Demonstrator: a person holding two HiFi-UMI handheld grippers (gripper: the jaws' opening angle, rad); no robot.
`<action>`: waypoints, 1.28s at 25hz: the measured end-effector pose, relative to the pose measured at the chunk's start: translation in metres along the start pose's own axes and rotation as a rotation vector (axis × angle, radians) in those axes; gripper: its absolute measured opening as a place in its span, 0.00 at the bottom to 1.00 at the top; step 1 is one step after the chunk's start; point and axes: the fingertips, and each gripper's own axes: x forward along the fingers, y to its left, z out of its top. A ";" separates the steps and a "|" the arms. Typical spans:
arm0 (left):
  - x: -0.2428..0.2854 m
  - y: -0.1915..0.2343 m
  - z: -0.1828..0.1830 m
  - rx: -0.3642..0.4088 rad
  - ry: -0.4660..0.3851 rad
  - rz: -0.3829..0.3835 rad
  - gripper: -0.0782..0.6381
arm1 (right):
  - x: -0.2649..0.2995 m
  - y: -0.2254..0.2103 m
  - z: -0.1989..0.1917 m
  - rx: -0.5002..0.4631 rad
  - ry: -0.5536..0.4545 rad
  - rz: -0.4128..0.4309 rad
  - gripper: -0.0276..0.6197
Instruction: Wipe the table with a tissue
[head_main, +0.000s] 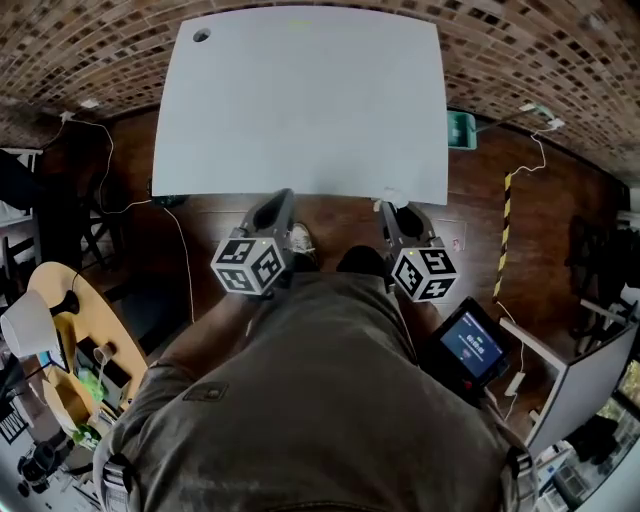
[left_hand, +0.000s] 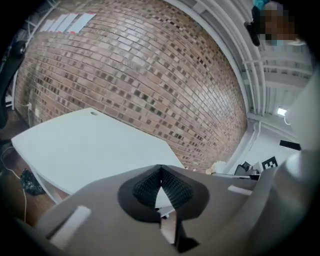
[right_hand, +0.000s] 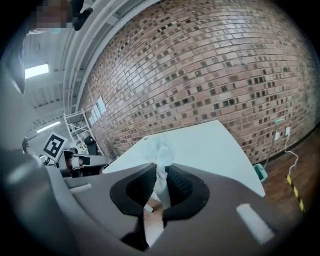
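- bench (head_main: 300, 100): white top, one small round hole (head_main: 201, 36) near its far left corner; brick wall (left_hand: 150, 65) stands behind its far edge
- left gripper (left_hand: 161, 172): held just off the bench's near edge, left of the middle, pointing toward the bench; fingers (left_hand: 146, 186) pressed together tip to tip, nothing between them
- right gripper (right_hand: 159, 176): held at the bench's near edge, toward the near right corner, also pointing toward the bench; fingers (right_hand: 181, 186) clamped on the tissue
- tissue (right_hand: 161, 152): white, crumpled, pinched between the right gripper's fingers; a loose tuft sticks out past the tips toward the bench top; in the head view the tuft sits right at the bench's near edge, contact with the surface cannot be told
- marker cubes (head_main: 250, 265): one on each gripper, on the side away from the bench, close to the person's body
- teal bin (head_main: 461, 130): on the wooden floor (head_main: 560, 200), just beside the bench's right edge
- yellow-and-black strip (head_main: 506, 215): on the floor, off the bench's near right corner
- lit screen (head_main: 470, 345): well apart from the bench, off its near right side
- round wooden table (head_main: 85, 320): well apart from the bench, off its near left side, cluttered with small items too small to name
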 end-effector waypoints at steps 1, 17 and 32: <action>0.004 0.003 0.002 0.002 0.007 -0.009 0.11 | 0.003 -0.001 0.000 -0.001 0.004 -0.014 0.14; 0.040 0.017 0.012 0.040 0.084 0.009 0.11 | 0.054 -0.034 -0.019 -0.093 0.168 -0.051 0.14; 0.073 0.032 -0.009 -0.023 0.165 0.068 0.11 | 0.107 -0.070 -0.064 -0.198 0.418 -0.050 0.14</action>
